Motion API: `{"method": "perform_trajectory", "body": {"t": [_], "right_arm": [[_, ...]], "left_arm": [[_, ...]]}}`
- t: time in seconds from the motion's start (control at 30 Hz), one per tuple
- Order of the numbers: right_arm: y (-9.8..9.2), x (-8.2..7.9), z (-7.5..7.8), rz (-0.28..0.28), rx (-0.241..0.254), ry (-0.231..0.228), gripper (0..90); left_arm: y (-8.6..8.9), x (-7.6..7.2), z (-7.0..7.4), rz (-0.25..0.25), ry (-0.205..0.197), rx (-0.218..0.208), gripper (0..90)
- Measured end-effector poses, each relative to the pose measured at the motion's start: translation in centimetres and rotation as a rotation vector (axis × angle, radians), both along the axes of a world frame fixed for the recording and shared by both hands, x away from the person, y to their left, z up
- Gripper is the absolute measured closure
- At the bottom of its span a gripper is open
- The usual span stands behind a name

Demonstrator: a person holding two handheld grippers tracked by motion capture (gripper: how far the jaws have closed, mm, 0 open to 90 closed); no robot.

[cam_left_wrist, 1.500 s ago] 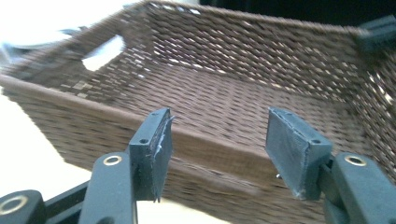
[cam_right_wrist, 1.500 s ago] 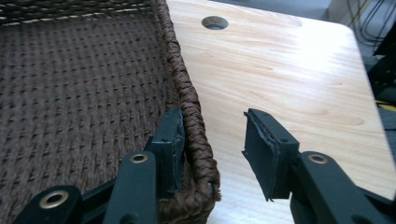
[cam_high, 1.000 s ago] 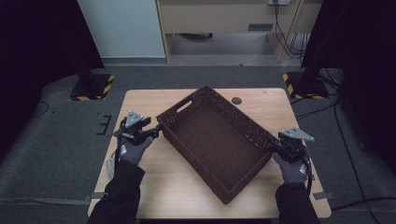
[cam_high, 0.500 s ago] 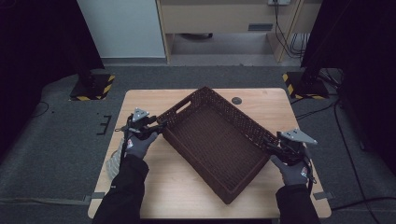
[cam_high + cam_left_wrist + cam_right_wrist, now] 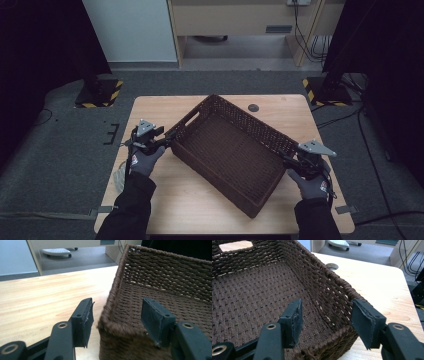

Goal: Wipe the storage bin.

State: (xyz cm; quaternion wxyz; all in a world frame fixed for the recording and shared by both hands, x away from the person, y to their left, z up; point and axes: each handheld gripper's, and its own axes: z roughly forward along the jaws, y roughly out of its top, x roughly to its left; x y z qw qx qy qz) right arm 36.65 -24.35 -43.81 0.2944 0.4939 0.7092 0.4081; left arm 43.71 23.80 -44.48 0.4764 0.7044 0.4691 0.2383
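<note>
The basket point(image 5: 231, 152) lies skewed on the table point(image 5: 160, 107). The left gripper point(image 5: 116, 315) and right gripper point(image 5: 325, 317) straddle opposite corners, jaws released, positioned to turn it.

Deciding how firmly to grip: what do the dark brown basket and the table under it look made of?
Dark brown rectangular basket: woven cord or fibre, matte; the gripper views show twisted strands with gaps between them. Light table: wood or wood-look laminate, smooth, with visible grain.

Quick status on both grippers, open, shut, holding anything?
Left gripper: open, jaws astride a corner of the wicker basket, pads clear of it.
Right gripper: open, astride the opposite basket corner, not gripping.
</note>
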Motion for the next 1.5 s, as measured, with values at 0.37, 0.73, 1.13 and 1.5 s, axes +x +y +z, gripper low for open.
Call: {"method": "perform_trajectory", "body": {"t": [0.37,0.73,1.13,1.5], "right_arm": [[-0.4,-0.6,0.2,-0.029,-0.001,0.008,39.7],[-0.3,1.0,-1.2,-0.031,-0.018,0.038,42.4],[-1.0,-0.2,-0.4,0.020,0.038,0.014,40.4],[-0.5,0.6,-0.9,0.022,-0.002,0.032,63.0]], "left_arm": [[0.5,-2.8,-0.4,-0.063,0.037,-0.013,53.3],[0.2,-2.5,-0.1,-0.101,0.059,-0.008,53.7],[-0.2,-6.5,-0.4,-0.103,0.076,-0.022,56.3],[-0.2,-7.2,-0.2,-0.112,0.066,-0.027,54.0]]}}
